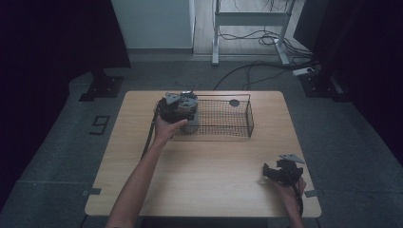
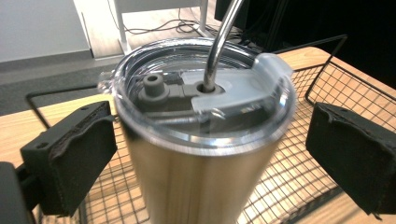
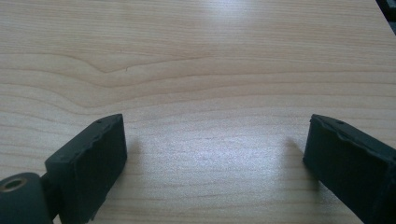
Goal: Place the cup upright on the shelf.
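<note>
- Light wooden rectangular tabletop (image 1: 204,175): grain runs along its length; the near half is bare wood.
- Black wire-mesh rectangular basket (image 1: 223,118): sits toward the far edge of the tabletop, about midway between the left and right edges, long side parallel to the far edge.
- Brushed stainless-steel tumbler with clear plastic lid (image 2: 201,154): stands upright at the left end of the basket, on the mesh floor as the left gripper view shows it. A grey slider sits under the lid.
- Left gripper (image 1: 179,108): held by the person's left hand (image 1: 166,130) at the basket's left end. Its jaws are spread to either side of the tumbler just below the lid; a visible gap remains on each side, so no contact.
- Right gripper (image 1: 280,172): held low near the right end of the near edge. Its jaws are spread wide over bare wood, with nothing between them.
- Bent metal straw (image 2: 219,42): rises through the lid's hole.
- Small dark round disc (image 1: 234,102): near the basket's far right corner; what it rests on, I cannot tell.
</note>
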Available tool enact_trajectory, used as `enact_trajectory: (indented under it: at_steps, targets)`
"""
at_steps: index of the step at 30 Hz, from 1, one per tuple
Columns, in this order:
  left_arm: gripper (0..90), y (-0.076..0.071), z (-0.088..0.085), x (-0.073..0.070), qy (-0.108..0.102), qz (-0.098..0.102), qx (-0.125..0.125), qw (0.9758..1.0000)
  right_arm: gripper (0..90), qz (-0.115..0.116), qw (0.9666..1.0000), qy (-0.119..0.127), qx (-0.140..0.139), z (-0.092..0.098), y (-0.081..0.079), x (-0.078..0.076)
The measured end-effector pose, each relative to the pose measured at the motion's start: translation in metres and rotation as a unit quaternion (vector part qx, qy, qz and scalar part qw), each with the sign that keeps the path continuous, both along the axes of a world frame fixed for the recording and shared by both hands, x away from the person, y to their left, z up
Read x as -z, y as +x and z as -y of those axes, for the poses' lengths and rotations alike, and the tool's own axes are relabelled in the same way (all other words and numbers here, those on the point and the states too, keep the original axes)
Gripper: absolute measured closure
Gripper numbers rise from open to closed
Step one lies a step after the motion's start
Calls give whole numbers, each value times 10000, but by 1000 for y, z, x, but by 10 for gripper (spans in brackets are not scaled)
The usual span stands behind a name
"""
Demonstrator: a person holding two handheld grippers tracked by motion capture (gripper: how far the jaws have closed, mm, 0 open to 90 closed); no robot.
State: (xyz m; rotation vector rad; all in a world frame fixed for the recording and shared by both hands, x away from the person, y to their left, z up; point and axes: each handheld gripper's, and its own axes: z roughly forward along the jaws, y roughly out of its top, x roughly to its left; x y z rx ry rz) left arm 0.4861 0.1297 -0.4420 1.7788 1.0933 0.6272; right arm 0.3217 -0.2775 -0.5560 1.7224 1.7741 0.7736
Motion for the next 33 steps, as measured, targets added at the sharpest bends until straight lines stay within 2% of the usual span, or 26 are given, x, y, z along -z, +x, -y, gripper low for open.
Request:
enact_trajectory:
  at_steps: [3, 5, 10, 11, 13, 17, 22, 23, 24, 29, 30, 31, 33]
  targets:
    - [18, -15, -4, -4, 35, 71, 22, 10000, 56, -1, 10000, 0, 0, 0, 0, 0]
    - [17, -18, -4, -5, 39, 65, 40, 10000, 56, -1, 10000, 1, 0, 0, 0, 0]
    - [18, -39, -8, -11, -10, 140, 251, 9996, 56, 2, 10000, -3, -3, 0, 0, 0]
    - [19, -39, -8, -11, -10, 140, 251, 9996, 56, 2, 10000, -3, -3, 0, 0, 0]
    - [26, -50, -8, -13, -58, 171, 380, 9991, 56, 4, 10000, -5, -3, 0, 0, 0]
    - [29, -59, -9, -13, -126, 158, 498, 9986, 56, 3, 10000, -3, 1, 0, 0, 0]
    - [31, -83, -14, -10, -109, 138, 654, 9977, 57, -6, 10000, 6, 22, 0, 0, 0]
    - [31, -83, -14, -10, -109, 138, 654, 9977, 57, -6, 10000, 6, 22, 0, 0, 0]
    - [32, -91, -16, -7, -90, 102, 691, 9975, 57, -6, 10000, 5, 21, 0, 0, 0]
    - [34, -111, -22, 0, -119, 19, 719, 9973, 58, -8, 10000, 2, 16, 0, 0, 0]
    - [35, -111, -22, 0, -119, 19, 719, 9973, 57, -8, 10000, 2, 17, 0, 0, 0]
    - [34, -120, -26, 3, -136, -8, 727, 9973, 57, -8, 10000, 2, 16, 0, 0, 0]
    - [36, -128, -29, 7, -137, -50, 745, 9971, 57, -8, 10000, 2, 17, 0, 0, 0]
